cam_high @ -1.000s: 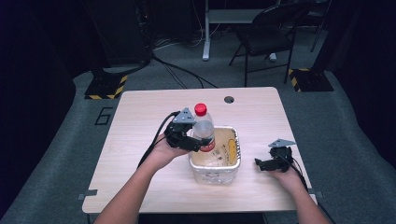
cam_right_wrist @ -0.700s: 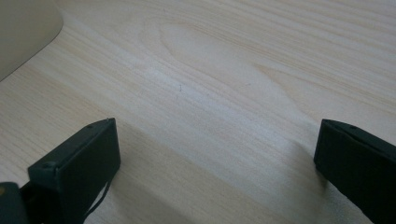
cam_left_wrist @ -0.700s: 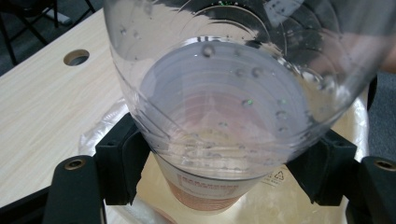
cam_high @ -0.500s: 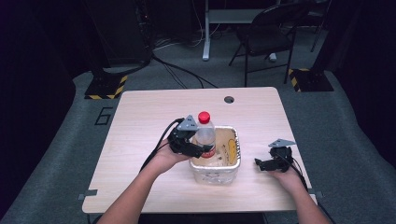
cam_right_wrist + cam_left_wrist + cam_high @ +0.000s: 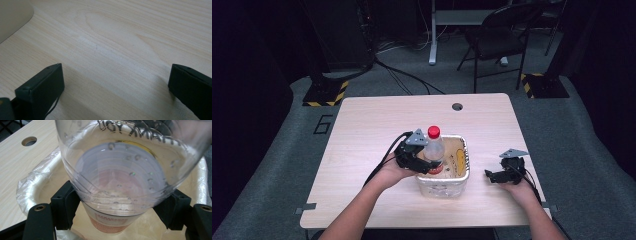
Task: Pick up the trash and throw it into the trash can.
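A clear plastic bottle [image 5: 434, 148] with a red cap and an orange label stands upright inside a plastic-lined tub [image 5: 462, 173] near the table's front middle. My left gripper [image 5: 426, 164] is shut on the bottle's body from the left; in the left gripper view both black jaws press the bottle [image 5: 120, 177] just above its label, over the tub's rim [image 5: 37, 180]. My right gripper [image 5: 491, 175] rests low over the bare table to the right of the tub, its jaws wide apart with only wood between them [image 5: 115, 82].
The wooden table [image 5: 372, 125] has a round cable hole [image 5: 457, 106] at its far edge. A corner of the tub [image 5: 12, 17] shows in the right gripper view. Chairs and stands stand on the floor beyond the table.
My left gripper has lowered the bottle, which now sits deeper in the tub. The right gripper has stayed put.
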### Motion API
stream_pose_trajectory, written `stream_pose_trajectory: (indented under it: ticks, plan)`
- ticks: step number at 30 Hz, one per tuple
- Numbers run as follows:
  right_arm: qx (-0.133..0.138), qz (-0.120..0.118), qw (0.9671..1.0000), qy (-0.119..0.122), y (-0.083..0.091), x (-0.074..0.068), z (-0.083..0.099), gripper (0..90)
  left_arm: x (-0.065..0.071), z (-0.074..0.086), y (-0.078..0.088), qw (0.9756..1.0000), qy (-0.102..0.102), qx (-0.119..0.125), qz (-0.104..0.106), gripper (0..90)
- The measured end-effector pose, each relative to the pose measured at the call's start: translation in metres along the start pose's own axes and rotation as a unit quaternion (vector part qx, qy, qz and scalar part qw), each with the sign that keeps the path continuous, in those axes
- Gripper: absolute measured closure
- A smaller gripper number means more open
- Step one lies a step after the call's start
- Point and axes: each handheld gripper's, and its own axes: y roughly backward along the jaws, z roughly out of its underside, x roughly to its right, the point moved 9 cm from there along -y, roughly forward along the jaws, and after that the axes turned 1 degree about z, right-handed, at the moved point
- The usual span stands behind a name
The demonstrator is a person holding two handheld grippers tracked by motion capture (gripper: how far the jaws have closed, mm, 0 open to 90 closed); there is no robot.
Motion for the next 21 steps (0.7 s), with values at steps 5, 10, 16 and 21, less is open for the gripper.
stream_pose_trajectory:
  ticks: [5,10,16,21]
  plan:
    - [0.0,0.0,1.0,0.0,0.0,0.0,0.0,0.0,0.0004,0.003,-0.0029,1.0,-0.001,-0.003,0.0,26.7]
    - [0.0,0.0,1.0,0.0,0.0,0.0,0.0,0.0,0.0008,0.005,-0.0045,1.0,-0.003,-0.007,-0.001,26.4]
    - [0.0,0.0,1.0,0.0,0.0,0.0,0.0,0.0,0.0002,0.0059,-0.0039,1.0,-0.002,-0.005,-0.004,25.8]
    - [0.0,0.0,1.0,0.0,0.0,0.0,0.0,0.0,-0.0017,0.0085,-0.0015,0.9999,0.002,-0.008,-0.007,24.4]
